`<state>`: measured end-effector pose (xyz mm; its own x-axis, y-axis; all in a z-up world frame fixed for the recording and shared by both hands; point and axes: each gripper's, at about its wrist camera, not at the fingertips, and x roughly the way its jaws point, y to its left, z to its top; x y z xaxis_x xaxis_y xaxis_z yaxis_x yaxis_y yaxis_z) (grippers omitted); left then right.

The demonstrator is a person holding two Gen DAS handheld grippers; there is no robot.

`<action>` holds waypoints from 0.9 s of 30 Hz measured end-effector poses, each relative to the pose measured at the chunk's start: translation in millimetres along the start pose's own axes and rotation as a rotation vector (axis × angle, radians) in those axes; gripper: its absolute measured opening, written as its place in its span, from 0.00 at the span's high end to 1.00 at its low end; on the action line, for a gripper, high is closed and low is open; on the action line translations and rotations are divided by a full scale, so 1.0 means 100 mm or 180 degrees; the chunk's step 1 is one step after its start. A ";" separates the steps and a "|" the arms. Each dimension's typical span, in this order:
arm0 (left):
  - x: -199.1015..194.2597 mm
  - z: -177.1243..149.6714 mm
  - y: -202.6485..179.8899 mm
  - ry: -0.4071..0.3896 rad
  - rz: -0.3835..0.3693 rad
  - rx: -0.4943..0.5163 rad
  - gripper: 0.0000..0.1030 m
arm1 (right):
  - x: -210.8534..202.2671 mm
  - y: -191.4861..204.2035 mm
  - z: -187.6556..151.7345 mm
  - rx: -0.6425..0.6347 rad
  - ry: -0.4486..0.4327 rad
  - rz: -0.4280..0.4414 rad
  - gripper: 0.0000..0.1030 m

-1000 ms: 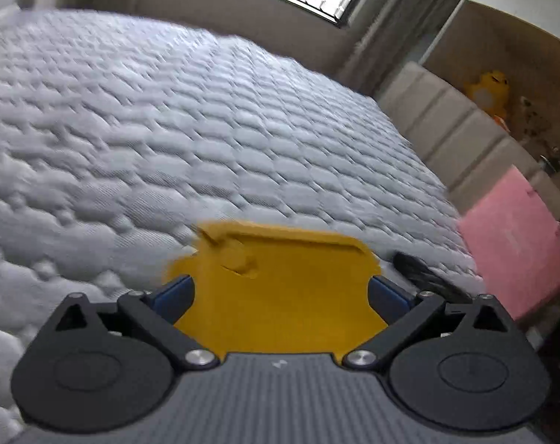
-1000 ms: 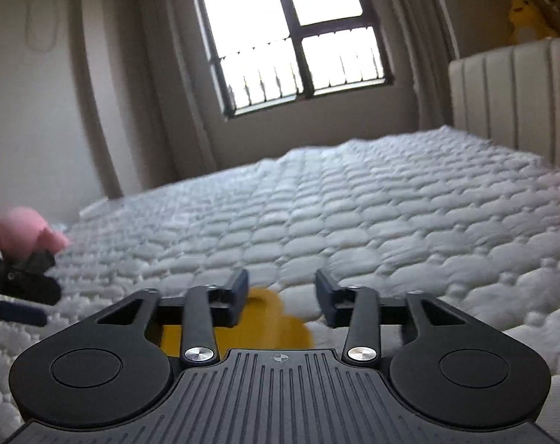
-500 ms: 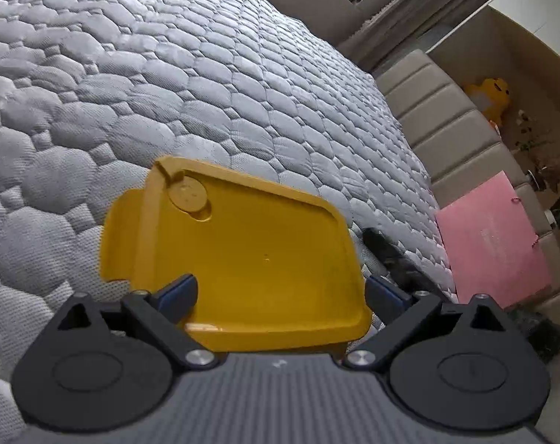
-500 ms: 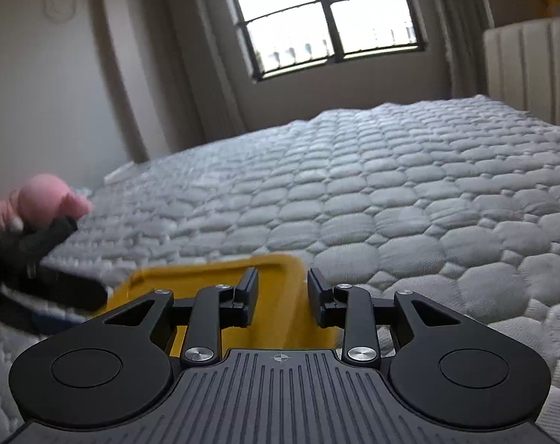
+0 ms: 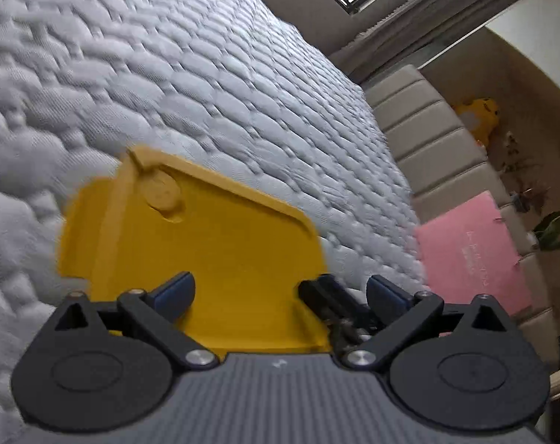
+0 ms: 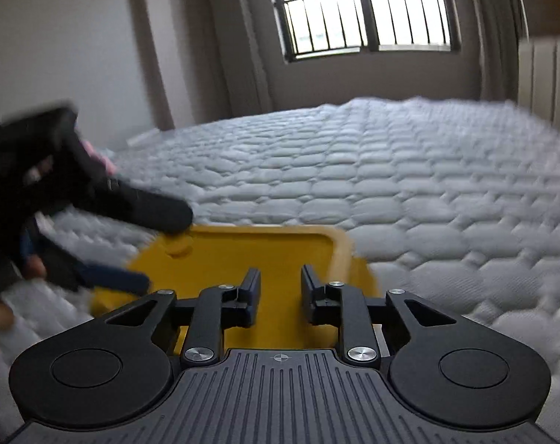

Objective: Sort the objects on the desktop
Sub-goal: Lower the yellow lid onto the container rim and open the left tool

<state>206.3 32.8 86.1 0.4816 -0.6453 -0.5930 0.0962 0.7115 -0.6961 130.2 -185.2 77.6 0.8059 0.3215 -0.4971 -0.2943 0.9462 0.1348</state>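
Observation:
A yellow plastic lid (image 5: 213,259) with a round tab lies flat on the quilted grey mattress (image 5: 168,85). My left gripper (image 5: 280,288) is open wide just above the lid's near edge, its blue pads (image 5: 176,288) standing apart over the lid. The right gripper (image 5: 328,303) reaches in at the lid's right edge. In the right wrist view the lid (image 6: 242,255) lies under my right gripper (image 6: 280,292). Its jaws are closing to a narrow gap, through which only the flat lid below shows. The left gripper (image 6: 167,249) hovers open over the lid's left side.
A pink folder (image 5: 472,255) leans against the padded beige headboard (image 5: 420,129) at the right. A yellow plush toy (image 5: 479,114) sits on the shelf behind it. Something pink (image 6: 94,151) shows behind the left gripper. A window (image 6: 365,11) is beyond the mattress (image 6: 391,185).
Both grippers have come down toward the lid, which now looks larger. The right jaws have narrowed. The right fingers have come in at the lid's right edge and the left gripper over its left side.

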 end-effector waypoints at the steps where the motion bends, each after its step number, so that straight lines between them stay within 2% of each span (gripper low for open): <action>1: 0.04 -0.02 -0.04 -0.0009 0.0018 0.0024 0.04 | -0.01 -0.01 0.01 -0.0036 0.0039 0.0026 0.80; 4: 0.13 -0.09 -0.14 -0.0081 0.0079 0.0162 0.04 | -0.03 -0.06 0.04 -0.0010 0.0144 0.0128 0.80; 9: 0.15 -0.20 -0.17 -0.0086 0.0002 0.0187 0.03 | -0.03 -0.13 0.00 0.0108 0.0229 0.0189 0.81; 10: 0.15 -0.21 -0.18 -0.0099 0.0013 0.0215 0.04 | -0.02 -0.12 -0.01 0.0121 0.0237 0.0163 0.81; 11: 0.12 -0.22 -0.21 -0.0107 0.0067 0.0250 0.11 | -0.02 -0.10 -0.01 0.0122 0.0242 0.0135 0.81; 12: 0.06 -0.23 -0.23 -0.0110 0.0143 0.0262 0.14 | -0.02 -0.06 -0.01 0.0091 0.0241 0.0097 0.80; 13: 0.00 -0.23 -0.25 -0.0113 0.0220 0.0274 0.14 | -0.02 -0.02 0.01 0.0033 0.0245 0.0060 0.79; 15: -0.28 -0.30 -0.33 -0.0279 0.0310 0.0425 0.09 | -0.07 0.03 0.05 0.0007 0.0265 0.0122 0.60; 16: -0.46 -0.35 -0.38 -0.0417 0.0392 0.0546 0.03 | -0.13 0.03 0.08 0.0075 0.0269 0.0178 0.34; 17: -0.65 -0.42 -0.45 -0.0585 0.0577 0.0697 0.01 | -0.25 0.04 0.10 0.0149 0.0211 0.0174 0.07; 18: -0.82 -0.48 -0.51 -0.0744 0.0769 0.0831 0.01 | -0.40 0.06 0.12 0.0179 0.0065 0.0116 0.03; 19: -0.97 -0.54 -0.56 -0.0863 0.0963 0.0916 0.00 | -0.54 0.09 0.14 0.0154 -0.0069 0.0054 0.04; 22: -1.24 -0.66 -0.59 -0.0918 0.1397 0.0941 0.00 | -0.87 0.16 0.21 0.0077 -0.0130 -0.0089 0.00; 25: -1.27 -0.81 -0.55 -0.0617 0.1687 0.0859 0.00 | -1.02 0.20 0.19 0.0325 0.0128 0.0014 0.00; 27: -1.21 -0.95 -0.51 -0.0334 0.1701 0.0820 0.00 | -1.02 0.26 0.14 0.0531 0.0502 0.0045 0.00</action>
<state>60.6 48.0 155.4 0.6035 -0.1581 -0.7816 0.0187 0.9827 -0.1844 47.6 -192.8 144.2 0.7082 0.3374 -0.6202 -0.2055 0.9389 0.2761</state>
